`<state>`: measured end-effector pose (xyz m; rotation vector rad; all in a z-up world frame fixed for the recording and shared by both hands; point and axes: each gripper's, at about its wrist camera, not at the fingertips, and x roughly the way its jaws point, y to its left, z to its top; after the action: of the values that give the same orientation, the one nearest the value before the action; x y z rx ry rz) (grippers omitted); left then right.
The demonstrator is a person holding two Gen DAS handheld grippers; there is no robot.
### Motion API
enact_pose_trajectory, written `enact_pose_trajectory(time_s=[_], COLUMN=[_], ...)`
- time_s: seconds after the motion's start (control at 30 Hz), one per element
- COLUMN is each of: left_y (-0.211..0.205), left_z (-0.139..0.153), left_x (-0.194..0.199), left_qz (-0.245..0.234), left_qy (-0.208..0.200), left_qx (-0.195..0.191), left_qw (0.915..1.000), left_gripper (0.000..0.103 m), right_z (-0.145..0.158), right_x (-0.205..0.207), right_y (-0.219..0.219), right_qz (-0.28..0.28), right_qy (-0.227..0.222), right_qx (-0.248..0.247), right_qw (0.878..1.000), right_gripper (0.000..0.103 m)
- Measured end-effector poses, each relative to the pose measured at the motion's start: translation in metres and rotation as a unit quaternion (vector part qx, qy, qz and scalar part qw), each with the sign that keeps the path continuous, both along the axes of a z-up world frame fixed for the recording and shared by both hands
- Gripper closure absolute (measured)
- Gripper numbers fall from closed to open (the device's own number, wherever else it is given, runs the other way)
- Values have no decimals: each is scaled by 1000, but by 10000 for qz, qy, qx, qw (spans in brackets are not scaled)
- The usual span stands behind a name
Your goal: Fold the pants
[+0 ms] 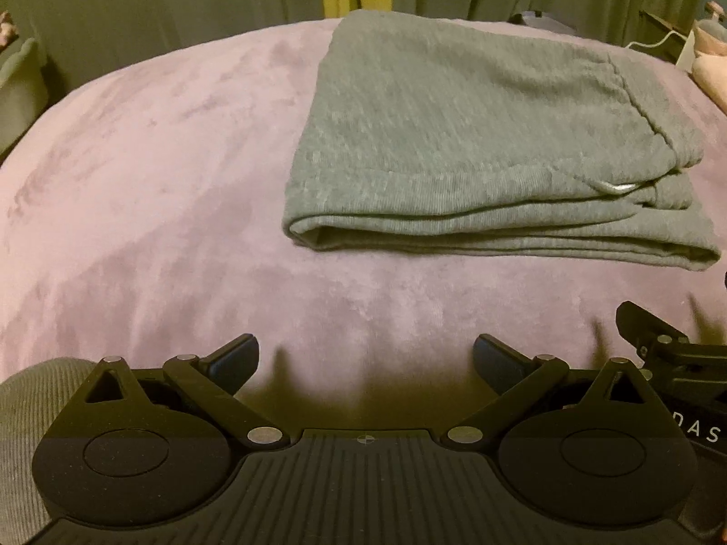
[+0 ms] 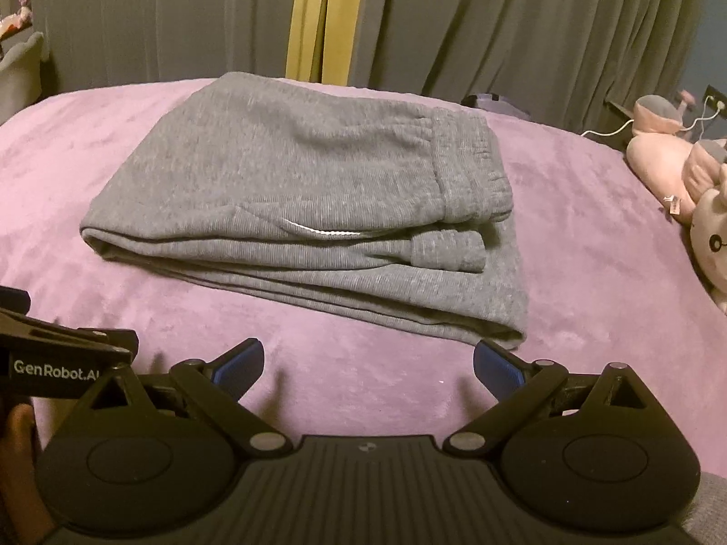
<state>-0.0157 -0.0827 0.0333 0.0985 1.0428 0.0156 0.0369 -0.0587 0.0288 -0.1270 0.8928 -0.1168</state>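
1. Our left gripper (image 1: 365, 359) has its jaws spread wide with nothing between them; below lies only the purple bed cover (image 1: 159, 159).
2. Our right gripper (image 2: 368, 365) is the same: jaws apart and empty, hanging over the cover just short of the near corner of the cloth. The two tools sit side by side, each showing at the edge of the other's view.
3. The grey pants (image 2: 295, 190) lie on the bed ahead of both grippers, already doubled into a compact stack of several layers, waistband (image 2: 468, 168) to our right, a white drawstring (image 2: 322, 231) peeking from between layers. Neither tool touches them.
4. We judge the fabric a thick, soft fleece knit: limp, light enough for one tool, not slippery, not fragile. It will sag and the layers will slide apart if lifted by one point.
5. If another fold is wanted, we would take the two near corners, pinching through every layer at the rolled fold edge (image 2: 97, 236) on the left and the open corner (image 2: 509, 331) on the right, and avoid the loose cuff (image 2: 447, 250), which would pull out alone.
6. Plush toys (image 2: 681, 181) lie well apart at the right.
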Motion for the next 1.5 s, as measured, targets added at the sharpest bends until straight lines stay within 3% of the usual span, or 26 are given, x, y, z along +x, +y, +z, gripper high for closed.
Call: enact_pose_trajectory(time_s=[0.43, 1.5], left_y=[-15, -14], left_z=[-20, -20], left_x=[8, 11], left_qz=[-264, -230], left_qy=[116, 145], left_qx=[338, 262], left_qw=[9990, 9993], left_gripper=[0, 0], right_z=[-12, -12], right_x=[13, 12], right_y=[-17, -22], right_qz=[-409, -515], right_qy=[152, 78], right_qx=[100, 76], right_qw=[9990, 9986], right_gripper=[4, 4])
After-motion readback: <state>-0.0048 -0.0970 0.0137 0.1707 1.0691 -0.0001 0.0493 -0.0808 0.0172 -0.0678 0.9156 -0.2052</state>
